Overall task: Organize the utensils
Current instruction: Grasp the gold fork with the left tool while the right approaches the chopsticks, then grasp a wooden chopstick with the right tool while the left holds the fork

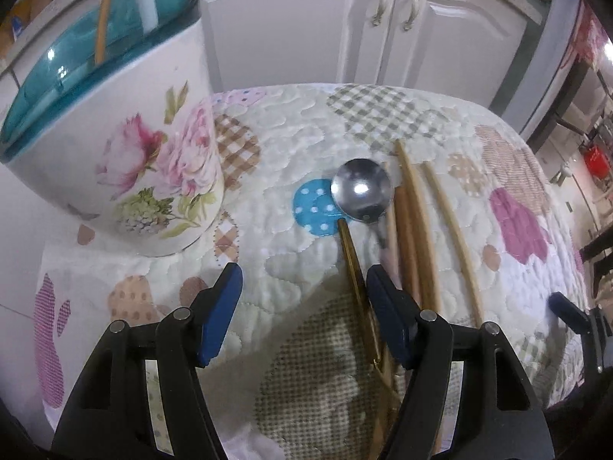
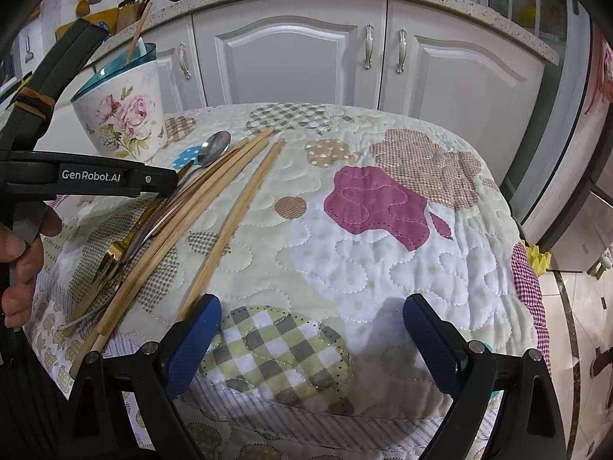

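Observation:
A floral holder cup [image 1: 126, 161] with a teal inside stands at the table's far left; a wooden stick [image 1: 104, 11] and a white handle stand in it. It also shows in the right wrist view [image 2: 124, 115]. A steel spoon [image 1: 361, 189], a gold-handled utensil [image 1: 354, 264] and several wooden chopsticks [image 1: 413, 230] lie in a bunch on the quilted cloth. My left gripper [image 1: 304, 299] is open, low over the cloth, its right finger beside the gold handle. My right gripper [image 2: 312, 329] is open and empty near the front edge, right of the chopsticks [image 2: 230, 222].
The quilted patchwork cloth [image 2: 383, 253] covers a small table. White cabinet doors [image 2: 287, 61] with a speckled counter stand behind it. The left gripper's body [image 2: 88, 176] and the person's hand [image 2: 23, 253] show at the left of the right wrist view.

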The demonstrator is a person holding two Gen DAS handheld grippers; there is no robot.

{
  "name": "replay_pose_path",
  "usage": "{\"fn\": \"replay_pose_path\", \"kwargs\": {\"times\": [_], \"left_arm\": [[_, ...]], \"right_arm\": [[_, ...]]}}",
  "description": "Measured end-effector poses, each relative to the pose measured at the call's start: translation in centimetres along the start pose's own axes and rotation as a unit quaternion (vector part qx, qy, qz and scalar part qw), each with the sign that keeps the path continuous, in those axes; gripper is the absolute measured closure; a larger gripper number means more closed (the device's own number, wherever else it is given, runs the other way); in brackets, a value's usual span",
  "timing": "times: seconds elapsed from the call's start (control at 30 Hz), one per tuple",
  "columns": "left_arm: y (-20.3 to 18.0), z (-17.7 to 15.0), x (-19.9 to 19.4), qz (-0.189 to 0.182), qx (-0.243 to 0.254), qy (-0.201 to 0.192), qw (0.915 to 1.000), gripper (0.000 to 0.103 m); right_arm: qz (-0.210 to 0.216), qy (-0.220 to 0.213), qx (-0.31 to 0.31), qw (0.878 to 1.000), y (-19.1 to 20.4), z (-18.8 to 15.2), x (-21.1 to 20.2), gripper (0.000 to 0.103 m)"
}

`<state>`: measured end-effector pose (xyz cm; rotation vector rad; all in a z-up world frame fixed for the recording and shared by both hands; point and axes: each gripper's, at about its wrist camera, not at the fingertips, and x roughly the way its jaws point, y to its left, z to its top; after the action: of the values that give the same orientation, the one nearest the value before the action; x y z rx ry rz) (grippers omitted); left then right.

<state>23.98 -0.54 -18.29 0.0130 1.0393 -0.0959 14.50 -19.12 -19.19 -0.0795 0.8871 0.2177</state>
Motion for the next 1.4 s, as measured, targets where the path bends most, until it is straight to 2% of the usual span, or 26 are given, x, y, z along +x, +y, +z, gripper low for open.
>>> {"fn": "replay_pose_path", "kwargs": {"times": [0.2, 0.37, 0.43, 0.5, 0.57, 0.67, 0.73, 0.83, 0.9, 1.0, 1.17, 1.4], "left_arm": [[-0.5, 1.0, 1.3, 0.009, 0.014, 0.009, 0.9998, 0.033], [-0.1, 0.8, 1.4, -0.009, 0.021, 0.011, 0.9997, 0.033], [0.1, 0.6, 1.2, -0.015, 0.026, 0.002, 0.9995, 0.039], [0.2, 0.3, 1.1, -0.021, 0.029, -0.006, 0.9993, 0.046], [0.3, 0.0, 0.7, -0.028, 0.035, -0.016, 0.9989, 0.054], [0.8, -0.2, 0.3, -0.043, 0.042, -0.017, 0.9980, 0.074], [1.2, -0.3, 0.1, -0.054, 0.046, -0.012, 0.9974, 0.085], [1.8, -0.9, -0.2, -0.070, 0.051, -0.009, 0.9962, 0.087], [2.2, -1.3, -0.6, -0.078, 0.051, -0.008, 0.9956, 0.091], [2.6, -1.9, -1.0, -0.084, 0.049, -0.003, 0.9953, 0.093], [2.9, -2.7, -1.4, -0.082, 0.049, -0.002, 0.9955, 0.096], [3.5, -2.7, -1.3, -0.095, 0.036, 0.001, 0.9948, 0.097]], "right_arm": [[0.000, 0.000, 0.000, 1.000, 0.0, 0.0, 0.0, 0.007], [0.000, 0.010, 0.000, 1.000, 0.1, 0.1, 0.0, 0.008], [0.001, 0.020, 0.001, 1.000, 0.0, 0.5, 0.1, 0.012], [-0.003, 0.022, 0.002, 1.000, -0.1, 1.2, 0.0, 0.026], [-0.002, 0.024, 0.006, 1.000, -0.3, 2.0, 0.1, 0.029], [0.020, 0.028, 0.028, 0.999, -0.9, 4.0, 0.5, 0.039], [0.035, 0.029, 0.043, 0.998, -1.1, 4.8, 0.6, 0.040], [0.057, 0.032, 0.055, 0.996, -1.0, 5.7, 0.8, 0.044], [0.070, 0.041, 0.052, 0.995, -0.4, 5.8, 1.2, 0.053], [0.084, 0.054, 0.046, 0.994, 0.4, 5.6, 1.7, 0.057], [0.084, 0.063, 0.058, 0.993, 0.9, 6.1, 3.0, 0.058], [0.064, 0.093, 0.030, 0.993, 1.9, 9.4, 6.4, 0.066]]}}
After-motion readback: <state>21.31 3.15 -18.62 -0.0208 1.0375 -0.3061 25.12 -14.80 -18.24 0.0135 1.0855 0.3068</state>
